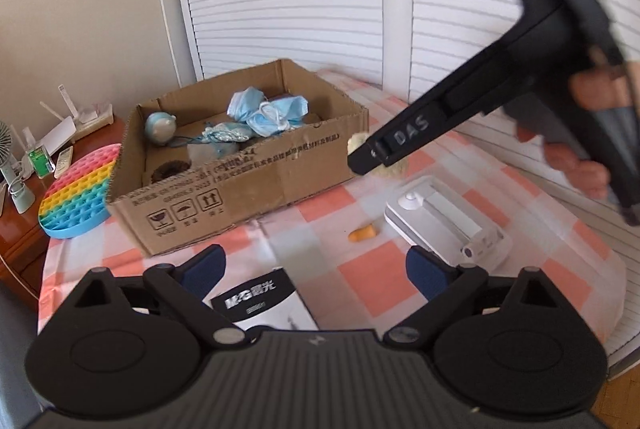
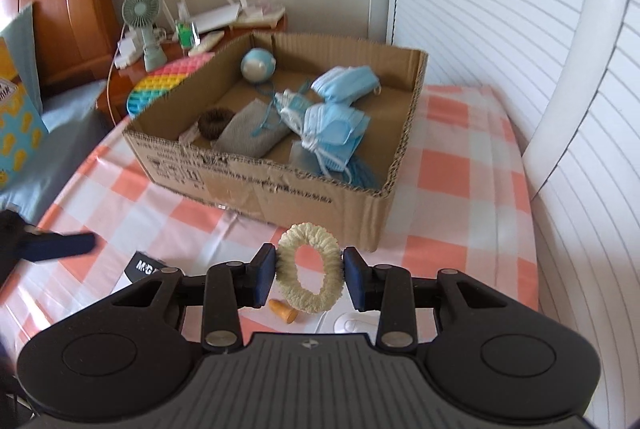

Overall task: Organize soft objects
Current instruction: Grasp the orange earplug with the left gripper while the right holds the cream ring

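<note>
A cardboard box (image 2: 280, 189) stands on the checked table and holds blue face masks (image 2: 340, 125), a grey cloth (image 2: 248, 133), a dark scrunchie (image 2: 216, 121) and a small blue ball toy (image 2: 258, 65). My right gripper (image 2: 310, 277) is shut on a cream fluffy scrunchie (image 2: 320, 303), held just in front of the box's near right corner. In the left wrist view the right gripper (image 1: 364, 161) shows near the box (image 1: 240, 185), the scrunchie (image 1: 390, 171) mostly hidden behind it. My left gripper (image 1: 316, 269) is open and empty above the table.
An orange earplug (image 2: 282, 311) (image 1: 362, 233) lies on the cloth. A white device (image 1: 444, 225) lies to the right, a black-and-white booklet (image 1: 264, 305) near the left gripper. A rainbow pop mat (image 1: 76, 193) lies left of the box. A fan (image 2: 146, 29) stands on a wooden side table.
</note>
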Tool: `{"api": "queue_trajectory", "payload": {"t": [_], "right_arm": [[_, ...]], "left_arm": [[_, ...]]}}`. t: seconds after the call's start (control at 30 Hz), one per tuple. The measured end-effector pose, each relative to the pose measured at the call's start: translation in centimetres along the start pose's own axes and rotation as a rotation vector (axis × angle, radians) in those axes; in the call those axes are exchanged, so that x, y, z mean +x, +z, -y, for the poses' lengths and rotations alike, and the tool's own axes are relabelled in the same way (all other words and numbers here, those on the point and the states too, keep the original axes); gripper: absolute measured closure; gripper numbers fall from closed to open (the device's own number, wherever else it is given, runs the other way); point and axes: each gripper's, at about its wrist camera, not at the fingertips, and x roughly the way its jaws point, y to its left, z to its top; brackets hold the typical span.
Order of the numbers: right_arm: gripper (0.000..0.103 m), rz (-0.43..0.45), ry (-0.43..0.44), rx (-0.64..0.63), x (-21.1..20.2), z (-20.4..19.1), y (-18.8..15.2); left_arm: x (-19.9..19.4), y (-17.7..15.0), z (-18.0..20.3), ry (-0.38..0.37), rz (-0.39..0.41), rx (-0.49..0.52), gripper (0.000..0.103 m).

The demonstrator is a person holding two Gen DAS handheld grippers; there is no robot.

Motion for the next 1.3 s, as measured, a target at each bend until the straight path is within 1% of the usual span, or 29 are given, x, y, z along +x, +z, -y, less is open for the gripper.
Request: {"api": "queue_trajectory", "payload": {"t": [0.1,0.17,0.27,0.3,0.37,0.43,0.57,0.67,0.93,1.03,1.1,1.3], "right_arm": [[0.061,0.016,0.013,0.016,-0.1,0.7,-0.1],[0.061,0.022,0.021,0.024,-0.1,1.2,-0.2],[0.061,0.038,0.031,0.036,0.0,1.8,-0.3],[0.061,0.043,0.037,0.04,0.0,2.0,-0.4],[0.061,0.052,0.049,0.048,0.1,2.3,-0.4],[0.061,0.061,0.058,0.049,0.2,2.5,-0.6],[0.061,0.069,0.068,0.046,0.5,2.9,-0.7],[0.061,0.073,0.079,0.054,0.7,3.3,-0.8],[0.061,0.072,0.095,0.063,1.3,4.0,-1.1],[0.061,0.064,0.096,0.066,1.6,4.1,-1.2],[0.061,0.059,0.095,0.069,1.8,4.1,-1.3],[0.061,0.047,0.091,0.069,1.6,4.0,-1.6]], "left_arm": [[2.1,0.1,1.2,-0.003,-0.039,-0.015,0.024],[3.0,0.0,1.8,-0.002,-0.053,-0.019,0.027],[4.1,0.1,2.5,-0.005,-0.067,-0.018,0.041],[4.6,0.2,2.6,0.0,-0.073,-0.026,0.043],[5.3,0.2,2.7,0.0,-0.086,-0.044,0.05],[5.8,0.3,2.7,-0.002,-0.091,-0.061,0.05],[6.6,0.5,3.1,0.0,-0.089,-0.064,0.051],[7.6,0.5,3.3,0.008,-0.11,-0.075,0.063],[8.6,0.8,3.1,0.017,-0.104,-0.132,0.063],[8.8,0.9,3.2,0.021,-0.104,-0.154,0.069],[8.9,1.0,3.2,0.029,-0.105,-0.17,0.075],[9.2,1.2,2.9,0.041,-0.104,-0.19,0.083]]}}
